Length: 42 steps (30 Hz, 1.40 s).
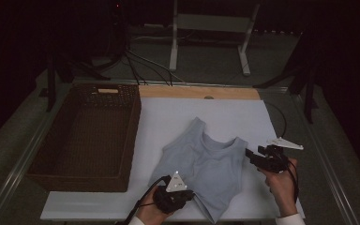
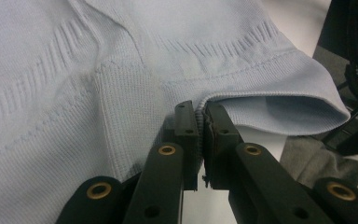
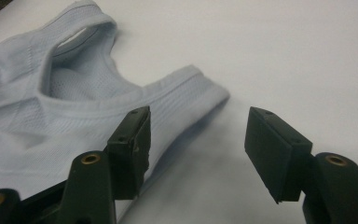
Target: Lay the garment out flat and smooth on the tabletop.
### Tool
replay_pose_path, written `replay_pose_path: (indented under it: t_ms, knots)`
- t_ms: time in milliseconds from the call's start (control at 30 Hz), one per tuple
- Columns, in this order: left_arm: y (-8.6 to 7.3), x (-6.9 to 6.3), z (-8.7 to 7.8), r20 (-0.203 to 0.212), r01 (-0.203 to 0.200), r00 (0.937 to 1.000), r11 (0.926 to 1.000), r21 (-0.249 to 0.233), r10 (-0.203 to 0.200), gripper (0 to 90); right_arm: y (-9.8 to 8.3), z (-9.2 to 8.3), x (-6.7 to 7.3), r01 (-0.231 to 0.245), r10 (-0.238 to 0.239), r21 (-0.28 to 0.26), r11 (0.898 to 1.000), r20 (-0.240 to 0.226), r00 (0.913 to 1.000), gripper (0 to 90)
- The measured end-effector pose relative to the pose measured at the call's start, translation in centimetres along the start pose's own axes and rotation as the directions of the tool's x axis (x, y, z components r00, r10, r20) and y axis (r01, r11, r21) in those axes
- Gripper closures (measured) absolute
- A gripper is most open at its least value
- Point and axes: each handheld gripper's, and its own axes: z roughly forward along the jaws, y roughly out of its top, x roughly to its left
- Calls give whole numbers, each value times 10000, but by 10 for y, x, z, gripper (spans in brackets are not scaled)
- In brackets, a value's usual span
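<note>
A light blue sleeveless knit top (image 1: 206, 164) lies crumpled on the white board (image 1: 168, 117), straps toward the back. At its near left corner, my left gripper (image 1: 190, 194) is shut on the hem. In the left gripper view the two pads (image 2: 186, 126) pinch the ribbed edge of the top (image 2: 98, 70), which lifts into a fold on the right. My right gripper (image 1: 249, 153) stands open just right of the top's right shoulder. In the right gripper view its jaws (image 3: 199, 119) are wide apart over bare board, with the shoulder strap (image 3: 186, 88) just beyond the left jaw.
A dark brown wicker basket (image 1: 136, 122) stands along the left side of the board. A wooden strip (image 1: 197, 92) borders the board's far edge. Cables and a white metal stand (image 1: 173, 42) lie on the floor beyond.
</note>
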Motion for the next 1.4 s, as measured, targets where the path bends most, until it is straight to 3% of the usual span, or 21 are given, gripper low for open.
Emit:
replay_pose_path:
  t_ms: [200,433,633,867,1133,1267,1400]
  knots:
    - [-4,3,-10,-120,100,9999,9999,-93,-101,857,3,8,3,-30,30,207,9998,7,10000,371]
    - [-5,1,-17,-146,111,9998,9997,-231,-114,856,-8,9,15,213,-201,687,9974,-190,9996,353]
    - [-4,-1,-17,-80,52,10000,9996,-276,-54,856,-22,11,22,176,-113,1312,9912,-485,9988,420]
    - [-3,-3,-16,62,12,10000,9996,-291,-10,856,-26,24,29,209,-67,1847,9826,-768,9970,513]
    - [-1,-6,-15,251,-15,9997,9994,-334,23,856,-27,37,33,171,-61,2215,9750,-502,9987,552]
    - [0,-7,-14,335,-6,9994,9994,-332,17,856,-26,38,38,356,-233,2308,9723,-557,9982,657]
    - [2,-7,-11,429,-26,9991,9994,-332,40,856,-22,41,44,926,-828,2399,9664,-504,9953,849]
